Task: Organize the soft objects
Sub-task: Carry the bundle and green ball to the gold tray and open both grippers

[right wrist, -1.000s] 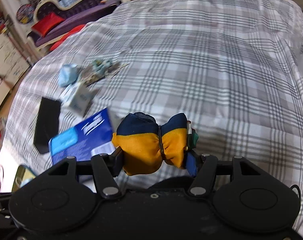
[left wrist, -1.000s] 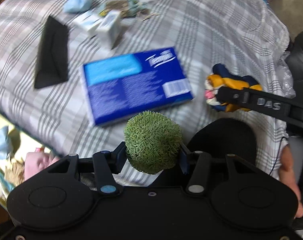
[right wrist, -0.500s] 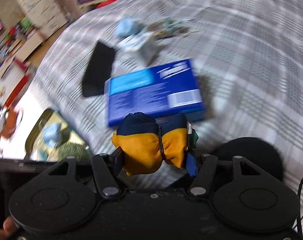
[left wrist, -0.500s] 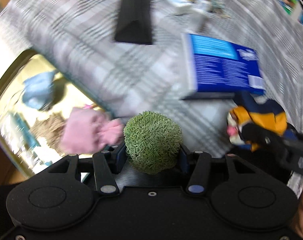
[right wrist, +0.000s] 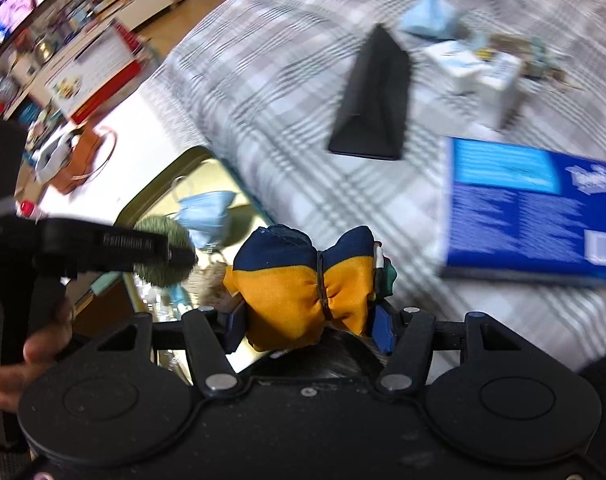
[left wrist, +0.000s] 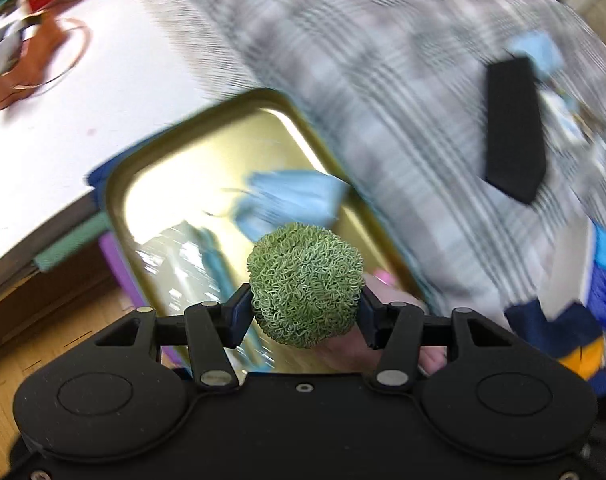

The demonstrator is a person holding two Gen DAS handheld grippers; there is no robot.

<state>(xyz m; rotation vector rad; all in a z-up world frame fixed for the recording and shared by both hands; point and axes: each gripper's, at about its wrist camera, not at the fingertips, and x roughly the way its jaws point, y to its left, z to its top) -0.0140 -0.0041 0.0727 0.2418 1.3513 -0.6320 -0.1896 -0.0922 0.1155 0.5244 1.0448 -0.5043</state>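
My left gripper (left wrist: 305, 312) is shut on a green curly ball (left wrist: 305, 284) and holds it above a gold tray (left wrist: 175, 168) at the bed's edge. A light blue face mask (left wrist: 291, 200) lies in the tray, and a pink soft thing (left wrist: 387, 300) shows behind the ball. My right gripper (right wrist: 309, 320) is shut on a navy and orange cloth toy (right wrist: 303, 284) and holds it above the bed beside the tray (right wrist: 163, 184). The left gripper with the green ball (right wrist: 163, 256) shows at the left of the right wrist view.
On the checked bedspread (right wrist: 287, 80) lie a black triangular case (right wrist: 373, 108), a blue tissue pack (right wrist: 531, 208), white cartons (right wrist: 479, 76) and another blue mask (right wrist: 431, 16). A white table (left wrist: 83, 120) with a brown bag (left wrist: 27, 68) stands beside the tray.
Both grippers swung left from over the bed toward the gold tray, each still holding its object. The green ball now hangs over the tray.
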